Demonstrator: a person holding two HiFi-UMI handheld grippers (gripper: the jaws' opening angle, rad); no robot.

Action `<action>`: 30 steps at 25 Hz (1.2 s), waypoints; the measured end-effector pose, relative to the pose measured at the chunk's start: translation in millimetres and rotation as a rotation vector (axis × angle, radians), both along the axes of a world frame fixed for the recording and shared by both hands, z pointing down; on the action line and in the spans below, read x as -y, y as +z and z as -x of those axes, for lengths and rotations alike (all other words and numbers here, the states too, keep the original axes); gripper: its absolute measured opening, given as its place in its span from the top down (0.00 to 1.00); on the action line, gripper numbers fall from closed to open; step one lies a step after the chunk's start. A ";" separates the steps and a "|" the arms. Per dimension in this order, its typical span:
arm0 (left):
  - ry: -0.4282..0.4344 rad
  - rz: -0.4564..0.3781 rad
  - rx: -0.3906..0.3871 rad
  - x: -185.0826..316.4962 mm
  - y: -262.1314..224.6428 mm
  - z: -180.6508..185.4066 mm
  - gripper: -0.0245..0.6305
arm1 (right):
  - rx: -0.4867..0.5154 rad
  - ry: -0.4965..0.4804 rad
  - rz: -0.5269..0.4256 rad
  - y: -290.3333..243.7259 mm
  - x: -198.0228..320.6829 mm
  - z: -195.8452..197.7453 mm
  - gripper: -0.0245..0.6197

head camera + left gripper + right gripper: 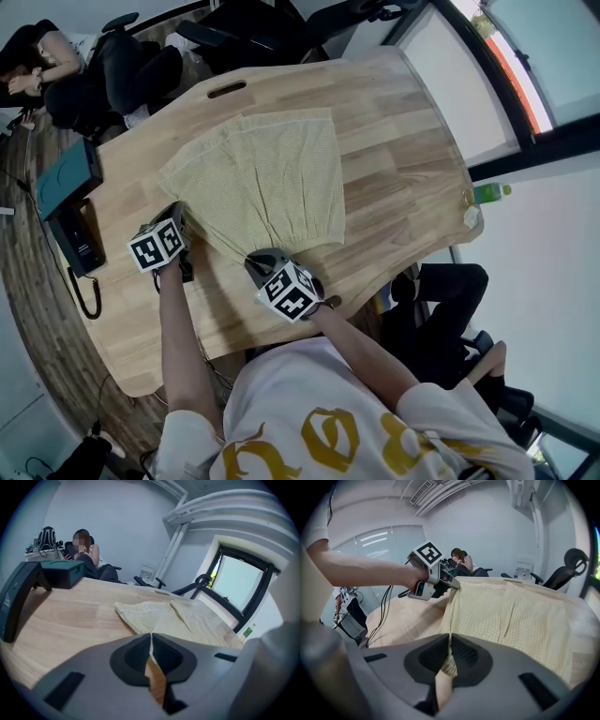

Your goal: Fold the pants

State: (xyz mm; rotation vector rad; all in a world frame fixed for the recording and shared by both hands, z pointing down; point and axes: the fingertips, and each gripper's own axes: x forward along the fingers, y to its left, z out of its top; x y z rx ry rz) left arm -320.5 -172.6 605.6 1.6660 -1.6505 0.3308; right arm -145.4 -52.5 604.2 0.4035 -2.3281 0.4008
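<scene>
Pale yellow checked pants [267,183] lie spread flat on the wooden table [403,159]. My left gripper [179,216] is shut on the near left corner of the cloth. In the left gripper view a thin white edge is pinched between the jaws of the left gripper [151,637], and the rest of the pants [173,620] stretches away beyond them. My right gripper [256,261] is shut on the near right corner. In the right gripper view a fold of cloth sits between the jaws of the right gripper [450,641], with the pants [511,616] ahead and the left gripper [451,584] at their far corner.
A teal box [66,178] and a black desk phone [77,242] sit at the table's left edge. A green bottle [490,193] stands at the right edge. A slot [227,90] is cut near the far edge. A seated person [56,56] and office chairs are beyond.
</scene>
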 end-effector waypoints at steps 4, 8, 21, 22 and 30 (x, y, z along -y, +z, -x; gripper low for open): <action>-0.019 -0.016 -0.007 -14.7 -7.6 4.2 0.94 | 0.005 -0.007 -0.006 -8.1 -11.3 2.2 0.94; -0.038 -0.035 -0.012 -31.8 -16.0 7.9 0.94 | 0.006 -0.029 -0.014 -12.6 -28.4 5.7 0.94; -0.089 -0.055 -0.008 -109.6 -28.3 24.1 0.94 | 0.025 -0.076 -0.014 -20.2 -88.3 11.9 0.94; -0.091 -0.061 -0.010 -113.0 -29.6 23.9 0.94 | 0.025 -0.076 -0.016 -20.9 -90.7 11.2 0.94; -0.106 -0.150 -0.044 -124.0 -59.9 19.2 0.94 | 0.043 -0.042 -0.039 -33.0 -97.0 6.2 0.94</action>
